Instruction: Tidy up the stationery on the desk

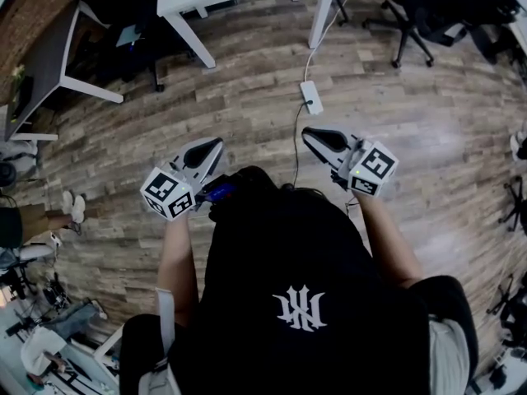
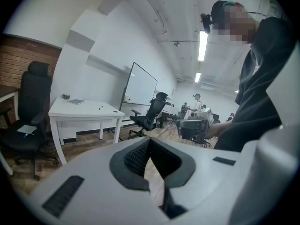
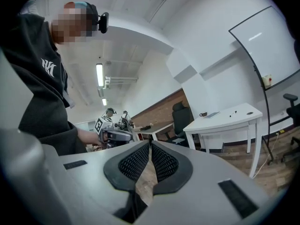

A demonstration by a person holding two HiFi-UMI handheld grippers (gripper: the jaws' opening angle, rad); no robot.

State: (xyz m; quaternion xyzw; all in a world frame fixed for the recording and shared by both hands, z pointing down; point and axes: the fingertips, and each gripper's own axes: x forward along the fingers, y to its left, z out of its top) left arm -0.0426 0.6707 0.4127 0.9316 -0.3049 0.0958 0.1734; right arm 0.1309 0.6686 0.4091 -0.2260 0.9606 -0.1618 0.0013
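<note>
Holding left gripper (image 1: 214, 144) and right gripper (image 1: 308, 132) over wood floor (image 1: 247, 97), both jaws closed, nothing between. Stationery (image 2: 76, 101) lies on white desk (image 2: 91, 111), well apart from grippers.

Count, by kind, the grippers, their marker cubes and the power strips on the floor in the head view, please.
Grippers: 2 (left gripper, right gripper)
Marker cubes: 2
Power strip: 1
Total: 5

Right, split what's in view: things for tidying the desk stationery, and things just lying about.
Job: white desk, notebook, pen, left gripper and right gripper, both shut and empty.
Lying about: mug, whiteboard, black office chair, power strip on the floor.
</note>
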